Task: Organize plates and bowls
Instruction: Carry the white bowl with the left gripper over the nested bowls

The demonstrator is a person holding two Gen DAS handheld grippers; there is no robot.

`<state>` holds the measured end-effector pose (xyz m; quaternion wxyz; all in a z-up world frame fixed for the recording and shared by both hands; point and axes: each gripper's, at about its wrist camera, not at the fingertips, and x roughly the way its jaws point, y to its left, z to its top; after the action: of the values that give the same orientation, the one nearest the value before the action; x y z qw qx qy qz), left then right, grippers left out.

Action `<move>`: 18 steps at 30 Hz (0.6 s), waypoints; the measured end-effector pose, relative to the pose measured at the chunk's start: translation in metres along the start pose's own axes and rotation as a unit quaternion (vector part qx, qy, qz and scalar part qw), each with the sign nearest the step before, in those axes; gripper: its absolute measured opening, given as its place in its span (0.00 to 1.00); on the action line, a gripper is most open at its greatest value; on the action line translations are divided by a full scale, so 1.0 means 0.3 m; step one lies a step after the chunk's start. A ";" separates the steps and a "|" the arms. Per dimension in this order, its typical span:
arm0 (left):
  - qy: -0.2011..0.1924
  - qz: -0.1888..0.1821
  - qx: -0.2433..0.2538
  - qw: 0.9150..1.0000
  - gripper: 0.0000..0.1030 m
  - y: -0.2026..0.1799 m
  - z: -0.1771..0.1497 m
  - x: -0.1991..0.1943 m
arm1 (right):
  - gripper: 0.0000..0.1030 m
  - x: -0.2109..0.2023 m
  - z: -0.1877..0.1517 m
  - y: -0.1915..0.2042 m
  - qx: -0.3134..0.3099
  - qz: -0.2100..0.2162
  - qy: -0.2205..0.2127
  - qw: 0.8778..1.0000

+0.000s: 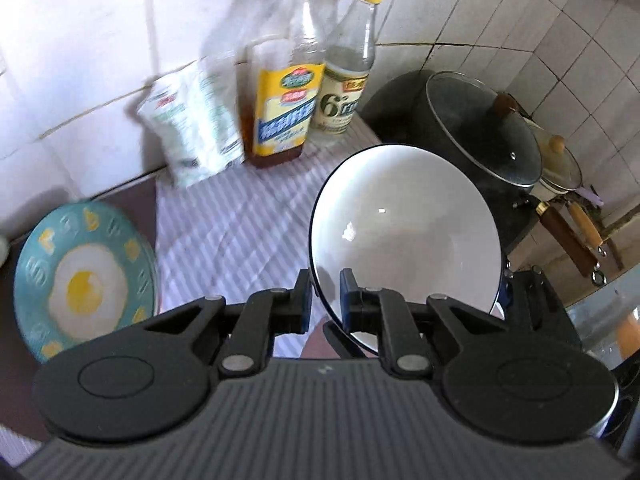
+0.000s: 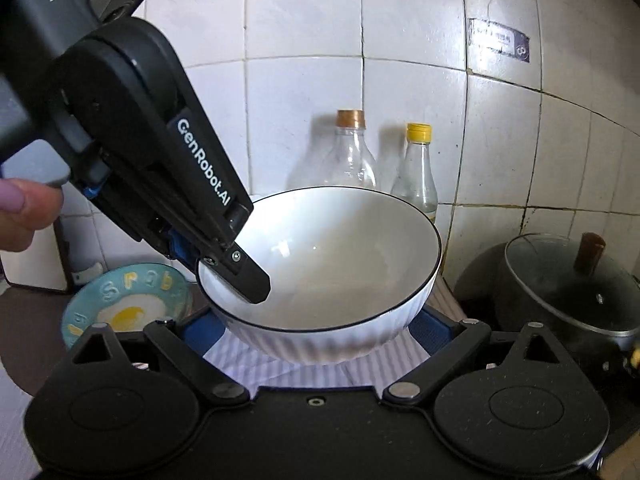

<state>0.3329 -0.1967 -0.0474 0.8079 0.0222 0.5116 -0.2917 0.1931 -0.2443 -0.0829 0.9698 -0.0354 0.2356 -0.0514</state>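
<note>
A white bowl [image 1: 400,220] with a thin dark rim hangs tilted above the striped cloth [image 1: 232,232]. My left gripper [image 1: 325,280] is shut on its near rim, one finger inside and one outside. The right wrist view shows the bowl [image 2: 340,260] with the left gripper [image 2: 236,276] pinching its left rim from above. My right gripper [image 2: 316,328] spreads wide, its fingers against both sides of the ribbed lower body; one of its fingers [image 1: 524,292] shows beside the bowl. A teal plate [image 1: 84,276] with a fried-egg picture lies flat at the left.
Against the tiled wall stand two bottles [image 1: 284,80] [image 1: 348,72] and a white bag [image 1: 192,128]. To the right a dark pot with a glass lid [image 1: 472,132] [image 2: 568,288] and a small lidded pan [image 1: 560,168] sit. A person's hand [image 2: 20,216] holds the left gripper.
</note>
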 end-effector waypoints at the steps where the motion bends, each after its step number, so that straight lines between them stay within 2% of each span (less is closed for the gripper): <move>1: -0.004 0.001 0.000 1.000 0.12 0.009 -0.018 -0.023 | 0.97 -0.017 -0.003 0.019 0.001 0.002 -0.003 1.000; 10: -0.018 0.019 0.000 1.000 0.12 0.067 -0.163 -0.165 | 0.97 -0.137 -0.030 0.164 0.019 0.020 -0.006 1.000; 15: -0.006 0.022 -0.013 1.000 0.12 0.104 -0.235 -0.184 | 0.97 -0.175 -0.051 0.231 -0.015 0.023 0.005 1.000; 18: -0.008 0.041 -0.001 0.999 0.12 0.101 -0.292 -0.192 | 0.97 -0.184 -0.068 0.259 -0.037 0.032 0.012 0.999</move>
<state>0.2590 -0.1165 -0.0485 0.8234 0.0404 0.5040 -0.2576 0.1413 -0.1617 -0.0832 0.9662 -0.0629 0.2497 -0.0119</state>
